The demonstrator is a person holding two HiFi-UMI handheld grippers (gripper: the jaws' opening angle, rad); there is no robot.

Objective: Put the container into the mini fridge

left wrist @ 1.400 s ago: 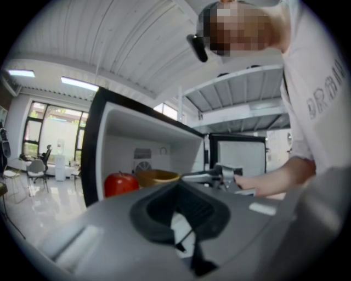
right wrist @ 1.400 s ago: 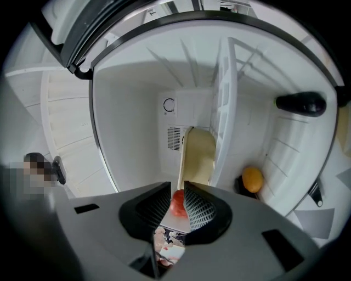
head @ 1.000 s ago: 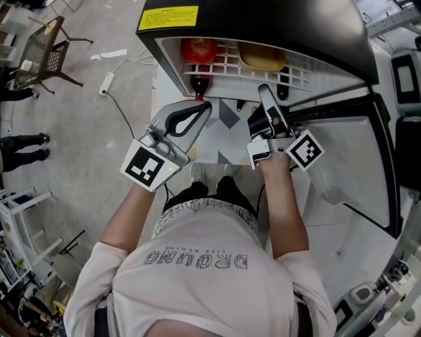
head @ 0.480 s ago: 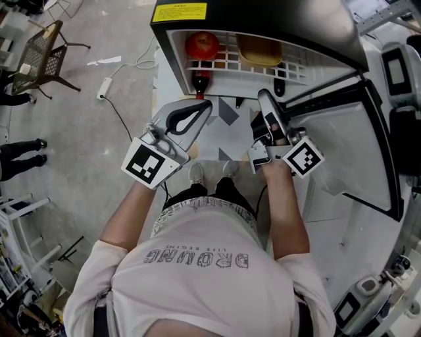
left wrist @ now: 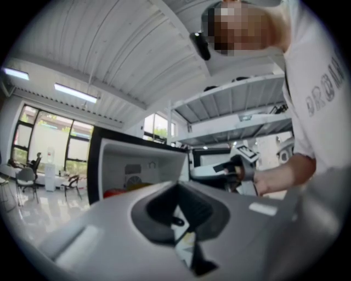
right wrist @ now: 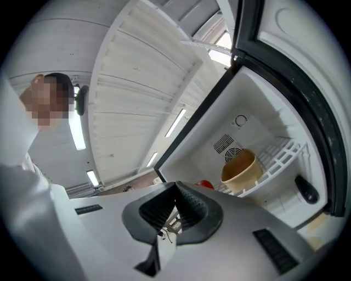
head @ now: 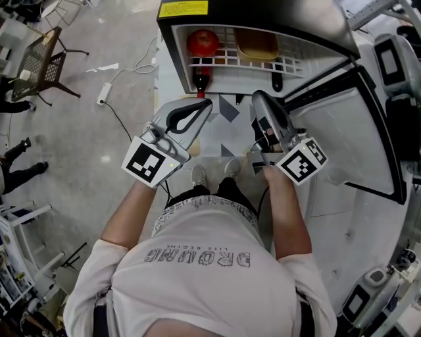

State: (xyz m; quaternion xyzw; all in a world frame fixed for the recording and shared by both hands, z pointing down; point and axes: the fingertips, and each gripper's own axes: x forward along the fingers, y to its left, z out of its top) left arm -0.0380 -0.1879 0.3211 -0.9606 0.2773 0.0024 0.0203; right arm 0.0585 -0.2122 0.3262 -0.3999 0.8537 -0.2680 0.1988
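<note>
Container [head: 256, 45] is sitting inside the mini fridge [head: 276, 10], on the wire shelf [head: 296, 62] at the top centre of the head view. It's a tan bowl, standing upright with its mouth facing up. It's round, so there's no real long axis. In the head view it's reading wider across the frame than deep, and the fridge's top edge is hiding its far side.

Right gripper [head: 258, 97] is pointing up-frame at the fridge opening with its jaws pressed together and nothing between them. The container is sitting above its tips in the frame, clear of them and not touching. In the right gripper view the jaw tips [right wrist: 175, 187] are meeting, and the container [right wrist: 238, 167] is showing up and to the right of them, on the shelf [right wrist: 279, 156].

Left gripper [head: 207, 104] is hovering at centre-left, also with its jaws closed on nothing. The container is sitting up and right of its tips, well apart.

A red apple [head: 202, 42] is sitting left of the container on the same shelf, with a bottle [head: 201, 82] below it. The fridge door [head: 342, 145] is hanging open at the right of the frame.
</note>
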